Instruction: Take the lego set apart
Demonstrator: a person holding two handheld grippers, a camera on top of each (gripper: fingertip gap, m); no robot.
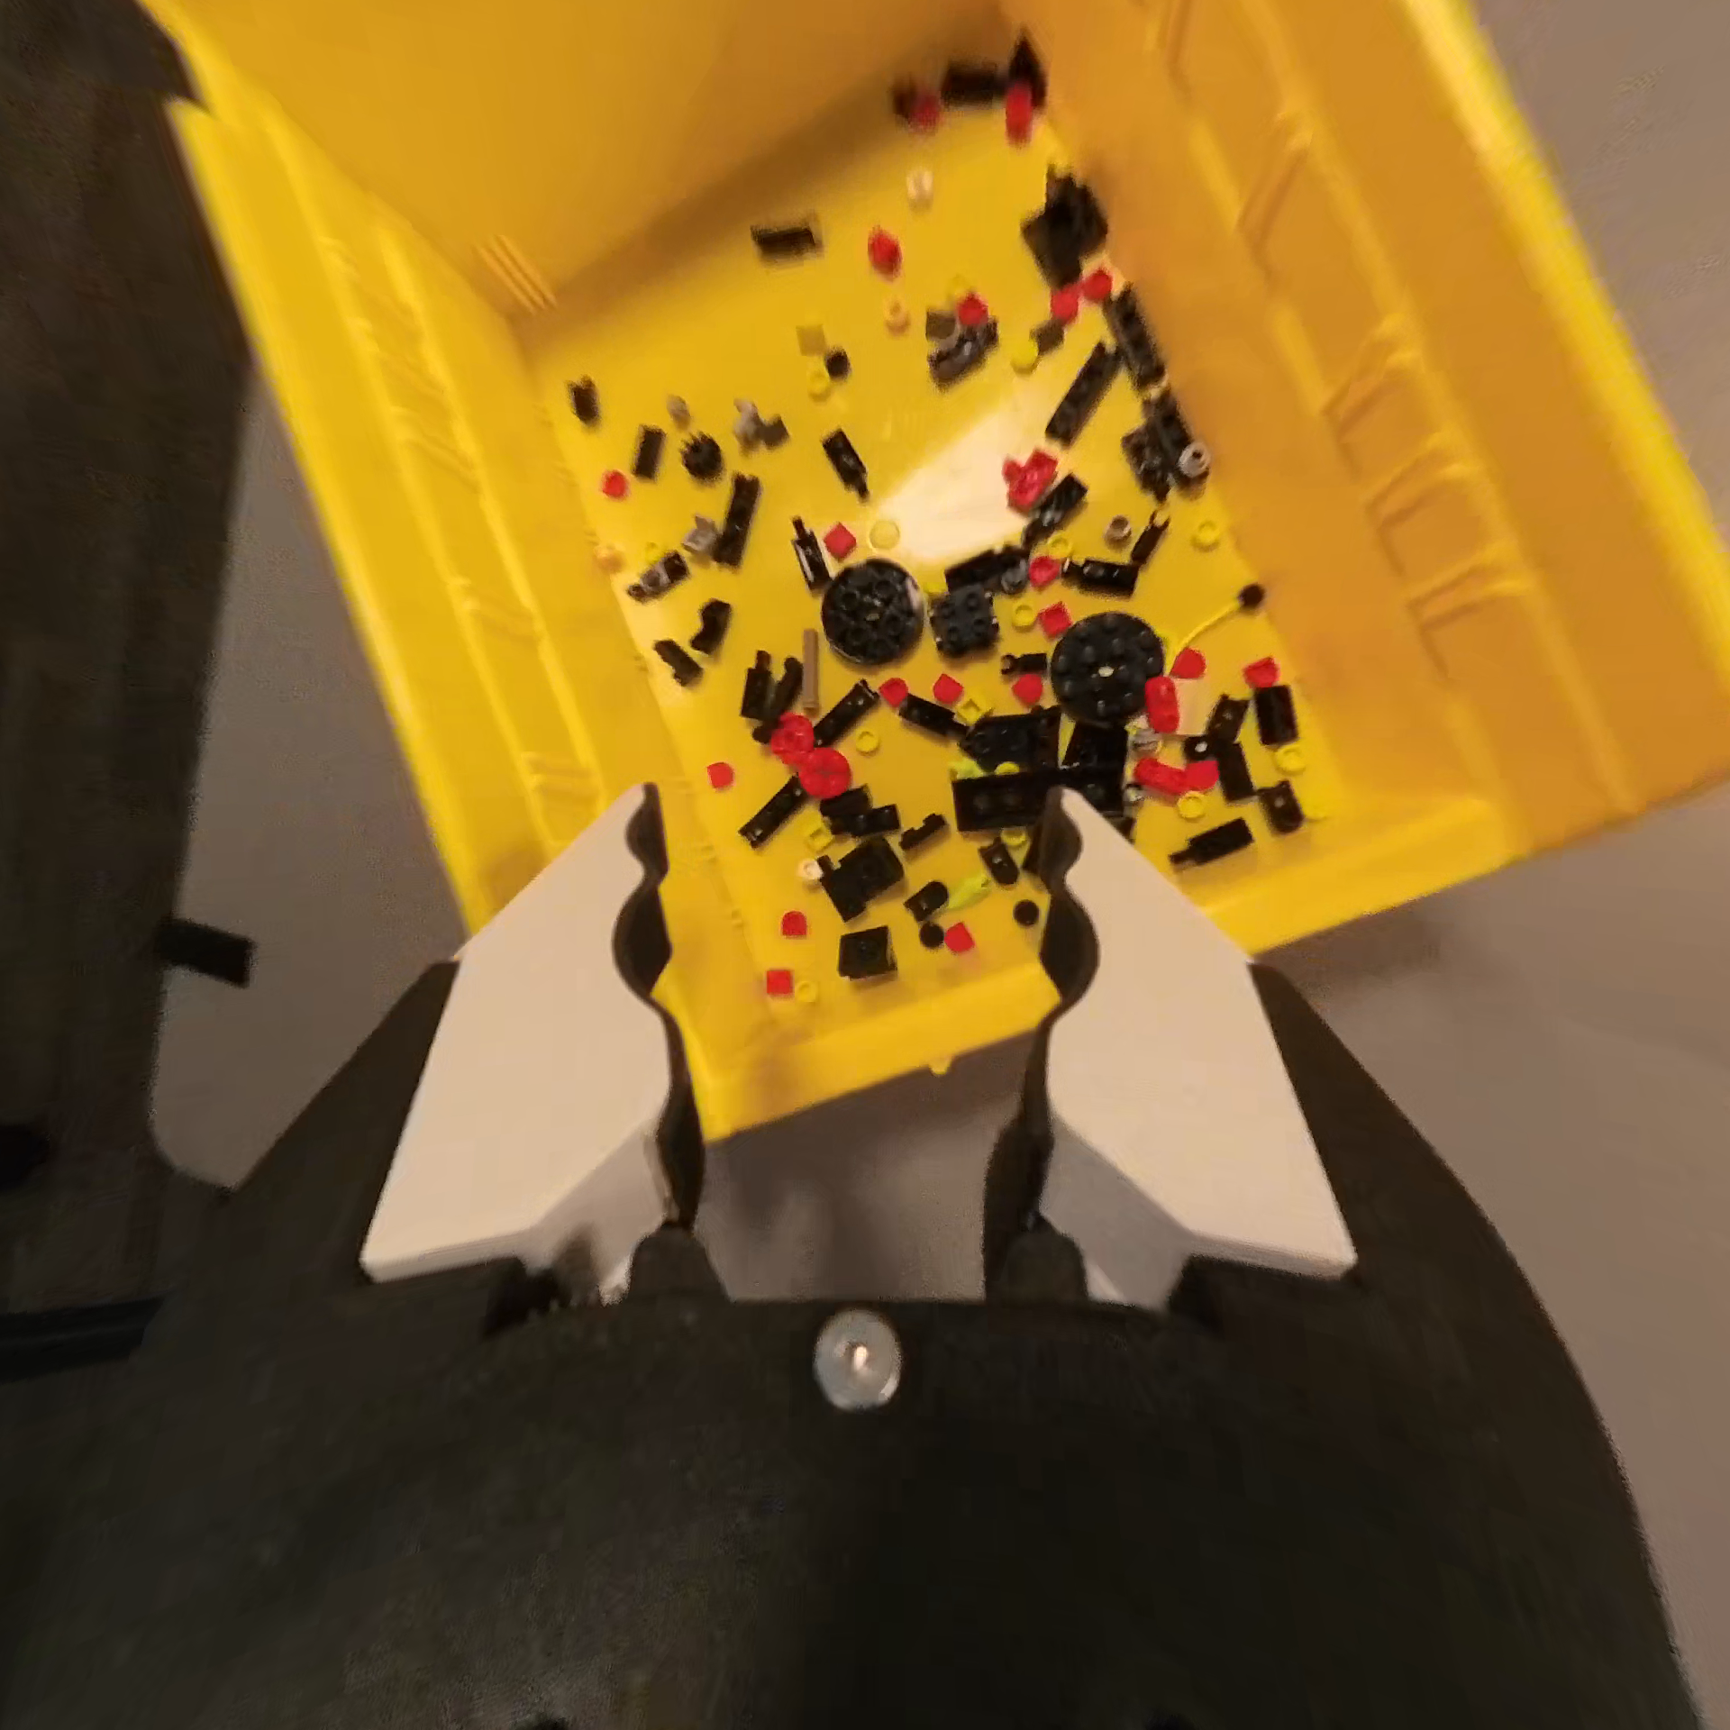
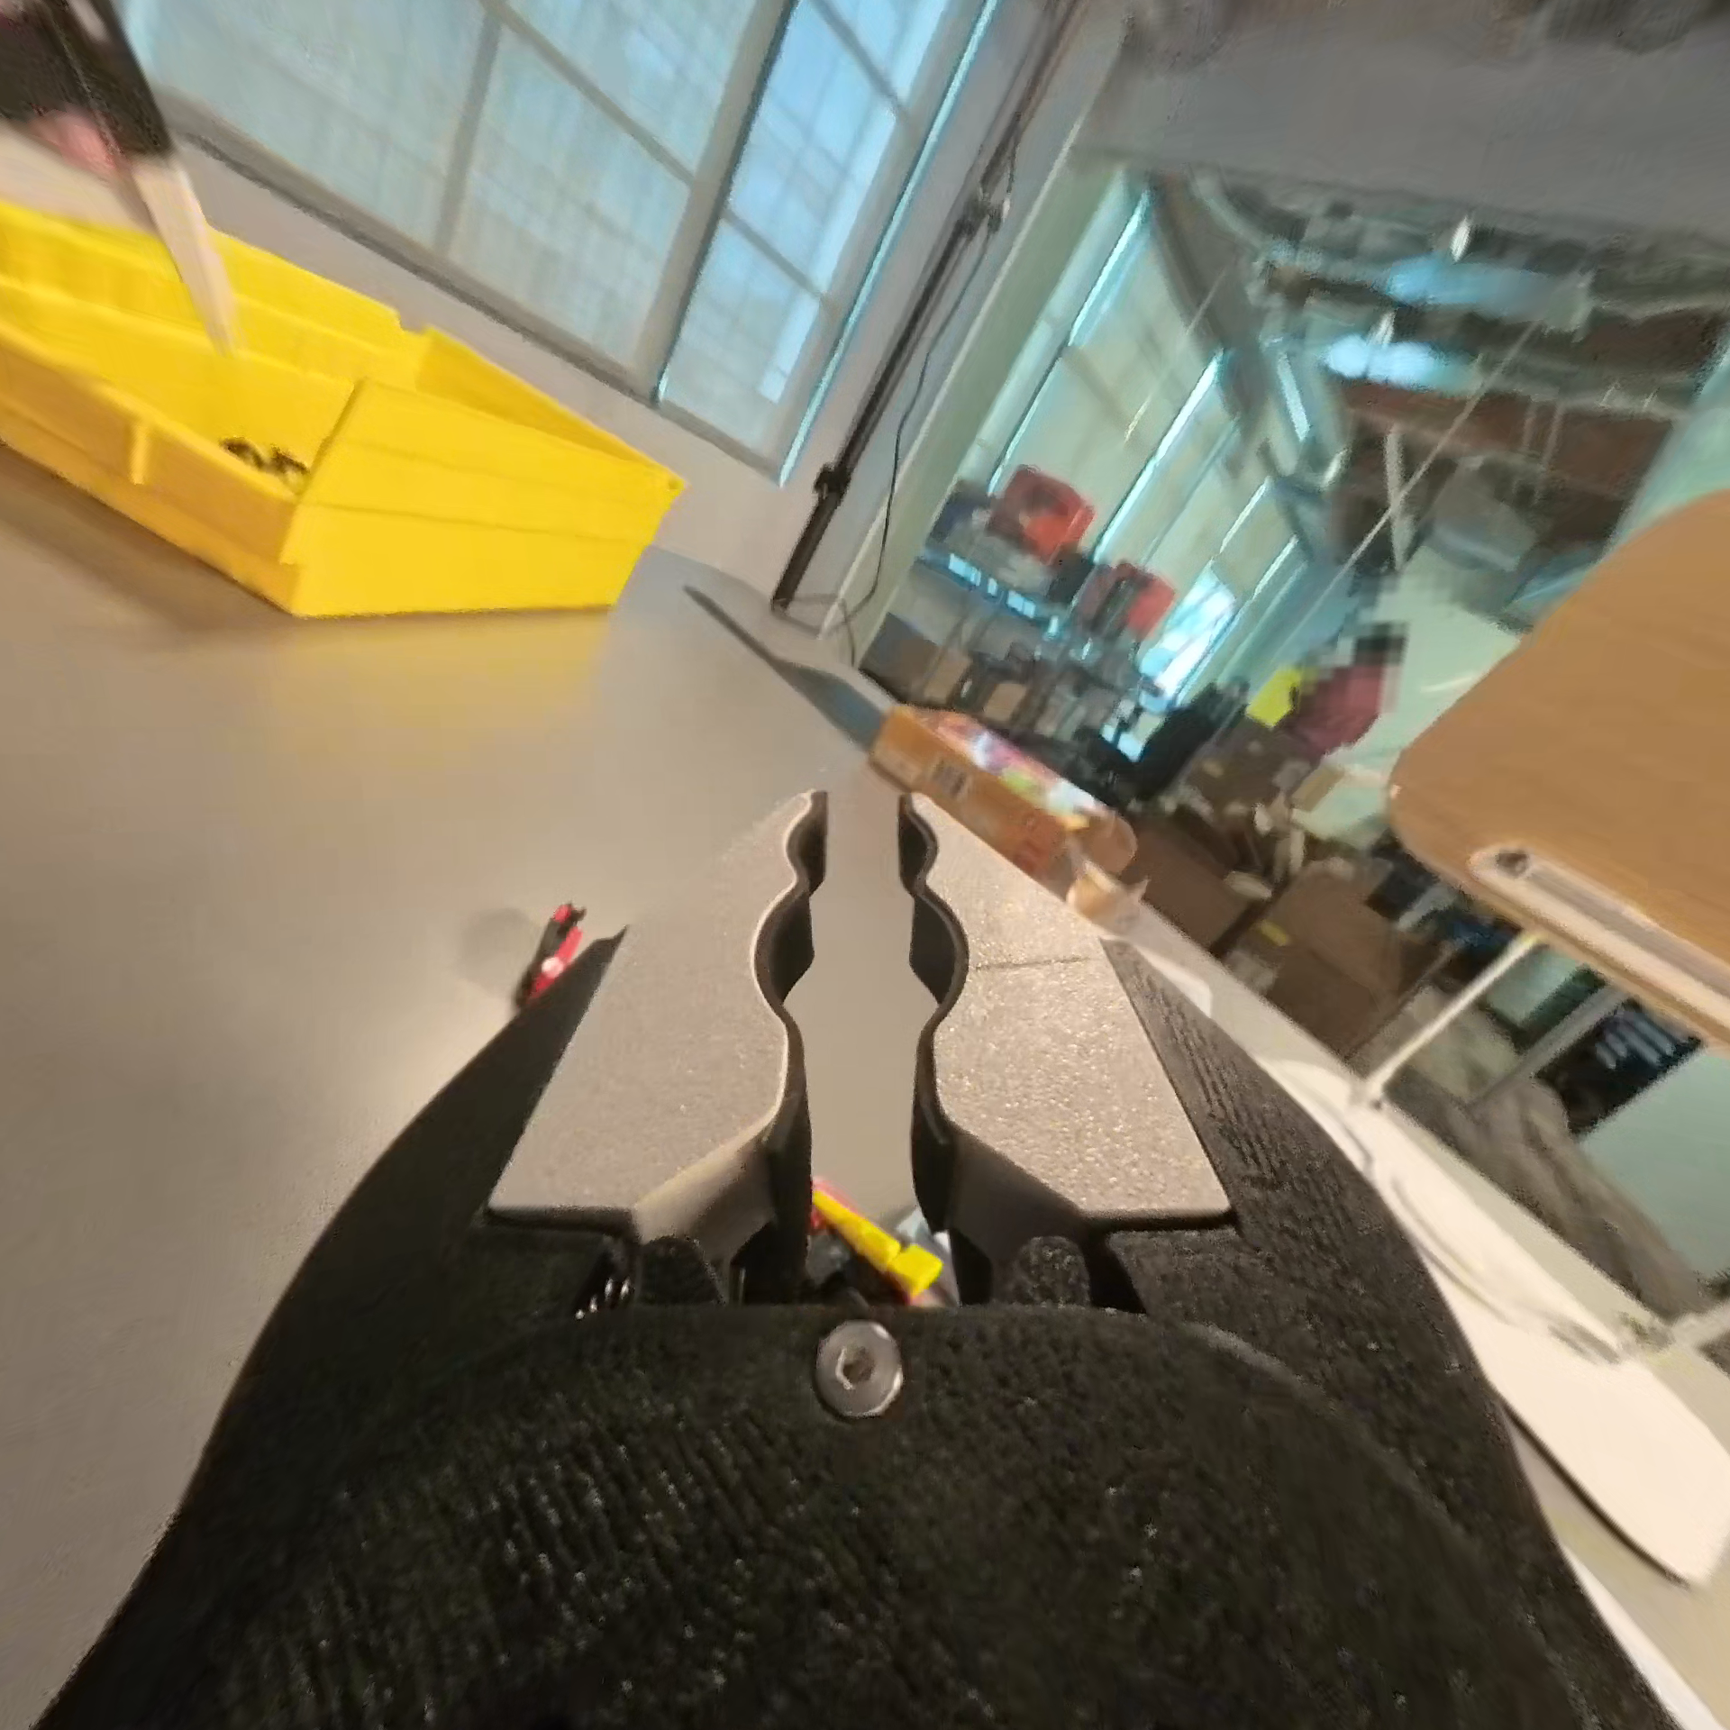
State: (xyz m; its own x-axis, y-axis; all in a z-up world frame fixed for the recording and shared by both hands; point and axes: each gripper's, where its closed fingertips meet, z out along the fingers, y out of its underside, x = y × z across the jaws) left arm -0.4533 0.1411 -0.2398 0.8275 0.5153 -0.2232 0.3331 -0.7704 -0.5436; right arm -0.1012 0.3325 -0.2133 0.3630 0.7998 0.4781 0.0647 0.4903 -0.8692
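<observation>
- While the right gripper (image 2: 861, 814), jaws slightly apart and empty, hovers low over the table (image 2: 281, 796), the lego model (image 2: 866, 1245) beneath it (mostly hidden) could get knocked.
- The left gripper (image 1: 857, 805) hangs wide apart, empty, above the yellow bin (image 1: 1311, 328); loose pieces (image 1: 983, 674) might scatter if bumped.

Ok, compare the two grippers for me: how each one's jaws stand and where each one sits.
The left gripper has its jaws spread wide; the right gripper shows only a narrow gap. The left gripper hangs over the yellow bin of loose lego pieces; the right gripper lies low along the grey table, away from the bin. Neither holds anything between its fingertips. Both have wavy black pads on pale fingers.
</observation>
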